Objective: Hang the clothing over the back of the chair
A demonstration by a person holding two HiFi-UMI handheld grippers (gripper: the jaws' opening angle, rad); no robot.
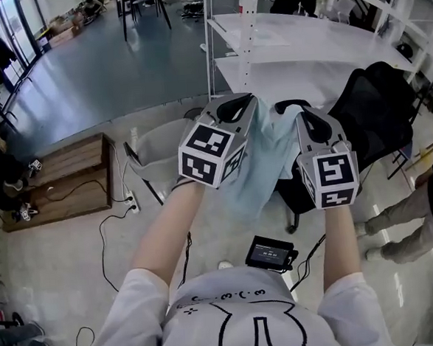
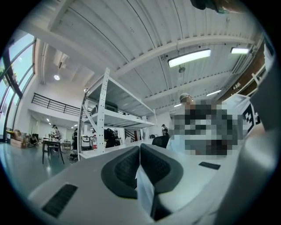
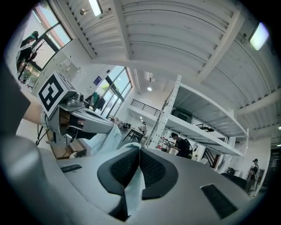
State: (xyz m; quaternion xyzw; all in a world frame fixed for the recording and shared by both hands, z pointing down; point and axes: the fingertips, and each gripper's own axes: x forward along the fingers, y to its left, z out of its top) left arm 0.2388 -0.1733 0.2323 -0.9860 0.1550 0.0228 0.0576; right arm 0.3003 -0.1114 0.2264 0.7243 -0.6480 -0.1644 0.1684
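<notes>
Two claws: left claw (image 1: 232,107) and right claw (image 1: 313,119) both clamp shirt (image 1: 264,169), centre.
Chair (image 1: 381,113): black, right of centre.

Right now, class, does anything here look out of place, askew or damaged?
Nothing stands out. The left claw and right claw pinch the pale blue cloth garment, not yet draped over the black mesh chair. Black cables trail over the floor.
</notes>
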